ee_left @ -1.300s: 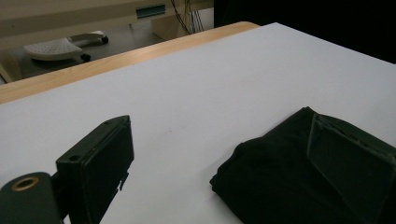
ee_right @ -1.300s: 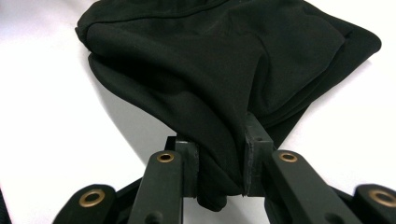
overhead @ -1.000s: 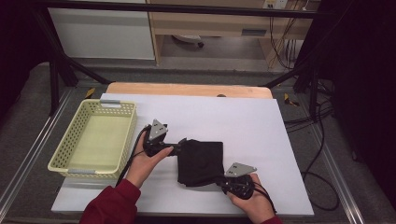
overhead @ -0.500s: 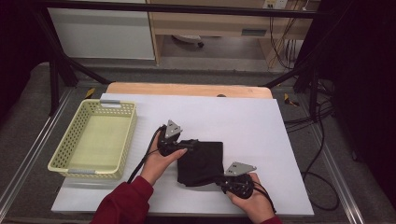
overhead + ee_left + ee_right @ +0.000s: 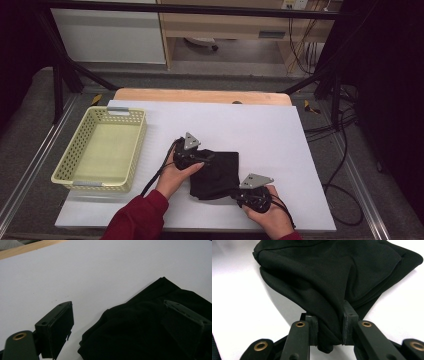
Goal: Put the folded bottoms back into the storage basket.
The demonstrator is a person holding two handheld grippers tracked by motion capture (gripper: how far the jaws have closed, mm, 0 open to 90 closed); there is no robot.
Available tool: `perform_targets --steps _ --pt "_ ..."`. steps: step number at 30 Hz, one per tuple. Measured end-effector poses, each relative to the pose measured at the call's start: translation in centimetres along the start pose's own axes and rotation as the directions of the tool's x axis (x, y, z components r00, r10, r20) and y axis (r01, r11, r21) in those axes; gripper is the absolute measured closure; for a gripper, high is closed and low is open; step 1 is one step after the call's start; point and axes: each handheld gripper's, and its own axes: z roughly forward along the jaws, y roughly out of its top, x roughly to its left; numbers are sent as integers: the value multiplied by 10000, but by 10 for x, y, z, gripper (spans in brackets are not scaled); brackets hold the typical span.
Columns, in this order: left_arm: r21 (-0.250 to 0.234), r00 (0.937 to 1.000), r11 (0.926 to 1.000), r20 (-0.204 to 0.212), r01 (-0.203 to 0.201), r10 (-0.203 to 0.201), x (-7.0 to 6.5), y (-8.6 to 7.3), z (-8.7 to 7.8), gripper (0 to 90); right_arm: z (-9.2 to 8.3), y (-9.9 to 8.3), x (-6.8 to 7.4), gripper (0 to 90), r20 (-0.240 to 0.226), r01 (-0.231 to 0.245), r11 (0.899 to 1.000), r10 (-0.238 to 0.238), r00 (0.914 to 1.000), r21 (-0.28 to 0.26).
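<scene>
On the white table (image 5: 280, 130), right of the yellow basket (image 5: 102, 150), lies a folded black cloth (image 5: 217, 172). The left gripper (image 5: 120, 325) stands wide open over the cloth's upper left edge, one jaw above the fabric, the other over bare table. The right gripper (image 5: 329, 326) pinches the cloth's near corner, fabric bunched between its pads.

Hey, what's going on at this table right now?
A person is working a folded black cloth garment on the white table with two handheld grippers. The right gripper is shut on a bunched corner of it. The left gripper is open at the opposite edge, one jaw over the fabric, one over bare table. A pale yellow plastic basket sits nearby.
</scene>
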Motion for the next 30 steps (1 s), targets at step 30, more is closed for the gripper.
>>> perform_targets --steps 30 --pt "692 9999 9976 -125 -71 80 11 -16 3 141 2 0 1 727 -31 105 9999 -105 9999 76"
